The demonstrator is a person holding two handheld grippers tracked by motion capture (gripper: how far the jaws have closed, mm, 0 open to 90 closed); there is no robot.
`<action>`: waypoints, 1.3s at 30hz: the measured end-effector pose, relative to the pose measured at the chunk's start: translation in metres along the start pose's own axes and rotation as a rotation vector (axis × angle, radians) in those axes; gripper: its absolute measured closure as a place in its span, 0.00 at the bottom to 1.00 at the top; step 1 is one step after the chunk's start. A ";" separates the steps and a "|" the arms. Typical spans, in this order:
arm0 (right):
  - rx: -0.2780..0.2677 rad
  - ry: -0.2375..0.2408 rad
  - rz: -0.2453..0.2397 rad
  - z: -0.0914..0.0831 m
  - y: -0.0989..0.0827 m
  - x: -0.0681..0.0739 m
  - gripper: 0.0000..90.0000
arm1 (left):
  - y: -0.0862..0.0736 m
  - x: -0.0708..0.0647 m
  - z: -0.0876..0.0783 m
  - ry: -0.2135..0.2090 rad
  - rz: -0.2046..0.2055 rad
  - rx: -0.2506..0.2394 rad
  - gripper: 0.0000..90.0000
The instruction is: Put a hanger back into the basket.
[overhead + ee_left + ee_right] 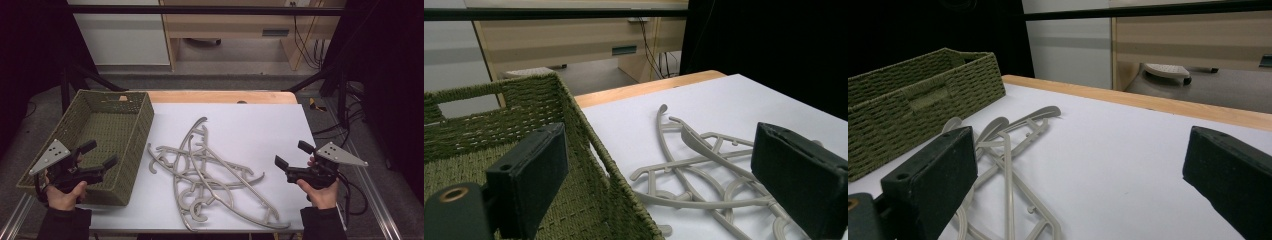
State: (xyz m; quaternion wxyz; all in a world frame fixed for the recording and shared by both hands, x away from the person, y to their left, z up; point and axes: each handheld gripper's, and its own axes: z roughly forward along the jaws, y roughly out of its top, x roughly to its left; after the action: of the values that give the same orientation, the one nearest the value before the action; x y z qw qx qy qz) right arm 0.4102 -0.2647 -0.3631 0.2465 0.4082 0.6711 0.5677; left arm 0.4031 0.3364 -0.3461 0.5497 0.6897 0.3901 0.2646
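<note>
A tangle of several grey plastic hangers [210, 172] lies on the white sheet in the middle of the table; it also appears in the left gripper view as hangers [704, 170] and in the right gripper view as hangers [1008, 145]. A green woven basket [85, 145] stands at the left, with nothing in the part I can see. My left gripper [100, 155] hovers open over the basket's near right side, nothing between its jaws. At the table's right edge my right gripper [295, 155] is held open, pointing left toward the hangers and apart from them.
The white sheet [260, 125] covers a wooden table whose far edge [220, 96] shows bare. Black frame bars and cables stand at both sides. A wooden desk and a white cabinet are beyond the table.
</note>
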 end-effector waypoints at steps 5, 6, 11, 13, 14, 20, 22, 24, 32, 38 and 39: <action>0.013 0.003 -0.013 -0.003 0.002 0.001 0.01 | 0.000 0.001 -0.001 0.004 -0.007 -0.006 0.09; 0.019 0.003 -0.016 -0.003 0.003 0.002 0.01 | 0.000 0.001 -0.001 0.004 -0.007 -0.005 0.09; 0.080 -0.001 -0.044 0.000 0.008 0.011 0.03 | 0.000 0.001 -0.002 0.004 -0.008 -0.008 0.09; 0.118 0.011 -0.063 0.003 0.009 0.015 0.03 | 0.000 0.001 -0.002 0.007 -0.006 -0.008 0.09; 0.118 0.011 -0.063 0.003 0.009 0.015 0.03 | 0.000 0.001 -0.002 0.006 -0.007 -0.008 0.09; 0.220 0.052 -0.121 0.014 0.010 0.037 0.07 | 0.000 -0.002 -0.001 0.000 0.003 -0.003 0.09; 0.247 0.074 -0.137 0.018 0.008 0.043 0.07 | -0.001 -0.001 0.000 0.000 0.006 0.004 0.09; 0.292 0.088 -0.152 0.022 0.005 0.050 0.08 | -0.001 -0.001 0.000 0.001 -0.001 0.001 0.09; 0.481 0.149 -0.191 0.033 -0.014 0.073 0.13 | 0.000 -0.003 0.000 -0.001 0.011 0.005 0.09; 0.593 0.189 -0.213 0.037 -0.030 0.090 0.20 | -0.001 -0.005 0.003 -0.004 0.009 0.009 0.09; 0.609 0.195 -0.214 0.038 -0.032 0.092 0.21 | -0.002 -0.005 0.003 -0.005 0.012 0.011 0.09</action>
State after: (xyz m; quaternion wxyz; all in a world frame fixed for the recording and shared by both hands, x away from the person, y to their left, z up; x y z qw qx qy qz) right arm 0.3822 -0.1679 -0.3903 0.1062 0.3339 0.8694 0.3484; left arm 0.4025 0.3309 -0.3482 0.5453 0.6956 0.3862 0.2639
